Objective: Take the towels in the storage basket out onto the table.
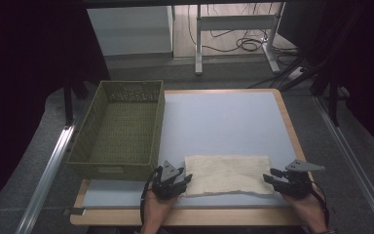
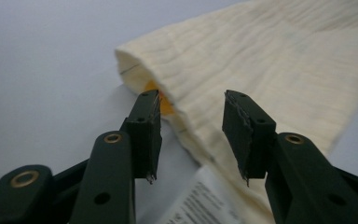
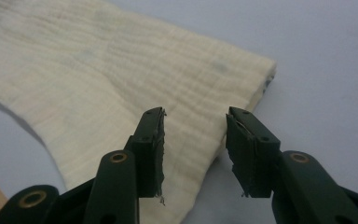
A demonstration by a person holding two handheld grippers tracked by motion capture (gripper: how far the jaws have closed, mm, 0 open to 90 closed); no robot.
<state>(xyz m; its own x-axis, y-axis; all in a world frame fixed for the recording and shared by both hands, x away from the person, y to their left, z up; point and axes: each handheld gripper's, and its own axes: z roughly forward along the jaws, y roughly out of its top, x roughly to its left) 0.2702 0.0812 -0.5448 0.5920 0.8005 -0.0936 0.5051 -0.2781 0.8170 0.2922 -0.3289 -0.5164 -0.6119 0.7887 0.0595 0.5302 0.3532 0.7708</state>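
We judged the cloth (image 1: 227, 174) soft, light and floppy (best pinched at its near corners); both the left gripper (image 1: 174, 181) and right gripper (image 1: 278, 179) had jaws open, empty.

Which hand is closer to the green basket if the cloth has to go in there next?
The left. The left gripper sits at the cloth's near-left corner, right beside the basket. The right gripper is at the cloth's far end, away from the basket. Both have open fingers at an edge, so the left probably leads.
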